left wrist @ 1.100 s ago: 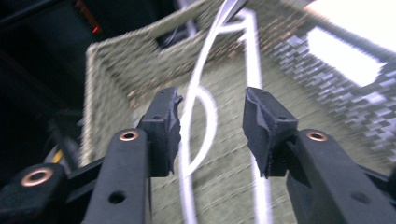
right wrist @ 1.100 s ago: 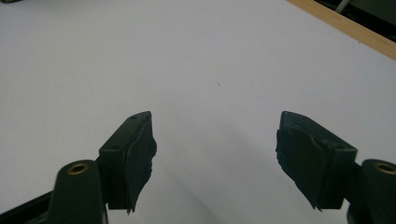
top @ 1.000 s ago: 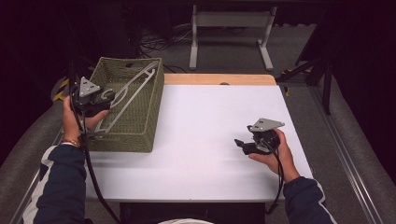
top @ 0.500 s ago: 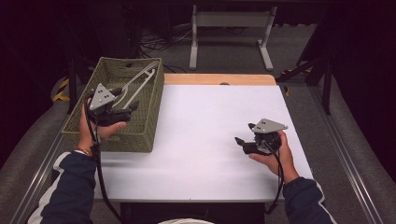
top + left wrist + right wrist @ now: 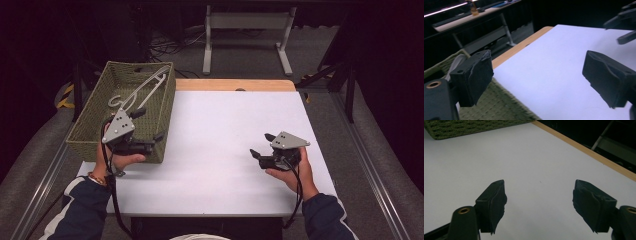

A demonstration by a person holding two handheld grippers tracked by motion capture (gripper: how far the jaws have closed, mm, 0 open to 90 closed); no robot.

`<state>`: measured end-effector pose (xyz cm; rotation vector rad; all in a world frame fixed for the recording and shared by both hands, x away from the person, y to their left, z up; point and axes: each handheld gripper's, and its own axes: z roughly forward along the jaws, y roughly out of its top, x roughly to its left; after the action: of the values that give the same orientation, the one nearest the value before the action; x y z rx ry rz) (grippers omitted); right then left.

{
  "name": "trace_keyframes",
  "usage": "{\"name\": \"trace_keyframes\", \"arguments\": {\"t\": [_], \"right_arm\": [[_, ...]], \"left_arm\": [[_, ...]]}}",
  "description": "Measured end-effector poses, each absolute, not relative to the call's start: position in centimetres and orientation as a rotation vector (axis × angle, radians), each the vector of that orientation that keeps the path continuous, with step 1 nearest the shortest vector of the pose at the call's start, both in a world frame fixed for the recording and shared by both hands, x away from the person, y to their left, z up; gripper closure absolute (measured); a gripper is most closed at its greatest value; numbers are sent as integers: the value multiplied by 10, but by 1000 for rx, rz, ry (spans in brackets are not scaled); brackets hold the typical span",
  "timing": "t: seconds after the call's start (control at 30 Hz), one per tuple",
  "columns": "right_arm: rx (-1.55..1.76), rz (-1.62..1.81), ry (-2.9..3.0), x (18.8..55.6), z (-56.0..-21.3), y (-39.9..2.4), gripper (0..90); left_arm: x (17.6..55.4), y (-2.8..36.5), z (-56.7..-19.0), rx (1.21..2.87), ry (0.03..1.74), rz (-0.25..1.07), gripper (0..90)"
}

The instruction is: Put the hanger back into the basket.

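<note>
**Left gripper backs out of the basket, hanger left inside**

Since a second ago, the left gripper (image 5: 151,123) has slid from the far left part of the basket (image 5: 89,115) toward the person and rightward, and now sits over the basket's near right corner. Its jaws have just been opening; they stand wide apart with nothing between them, one pad over the green weave, the other over the white table (image 5: 225,140). At about 12 o'clock from this gripper, the white hanger (image 5: 140,90) lies inside the basket, slanting from its hook near the middle up to the far right corner, apart from the jaws. Out at 3 o'clock, well apart, the right gripper (image 5: 262,145) hovers over the table's right half in much the same spot as before, its jaws spread and empty, pointing toward 10 o'clock.
</note>
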<state>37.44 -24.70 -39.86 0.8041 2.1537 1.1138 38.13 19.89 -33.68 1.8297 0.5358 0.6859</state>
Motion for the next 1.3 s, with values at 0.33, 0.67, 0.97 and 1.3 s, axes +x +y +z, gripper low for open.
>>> {"name": "trace_keyframes", "arguments": {"t": [0.33,0.67,0.97,1.3], "right_arm": [[772,1141,2131,367,-403,-239,192],[704,1150,2082,351,-415,-231,141],[671,1190,2072,334,-423,-223,135],[648,1177,2089,327,-434,-217,125]], "left_arm": [[350,185,-359,1857,436,658,75],[325,173,-390,1923,399,639,86],[329,187,-422,1957,505,567,68],[325,202,-446,1954,627,640,72]]}}
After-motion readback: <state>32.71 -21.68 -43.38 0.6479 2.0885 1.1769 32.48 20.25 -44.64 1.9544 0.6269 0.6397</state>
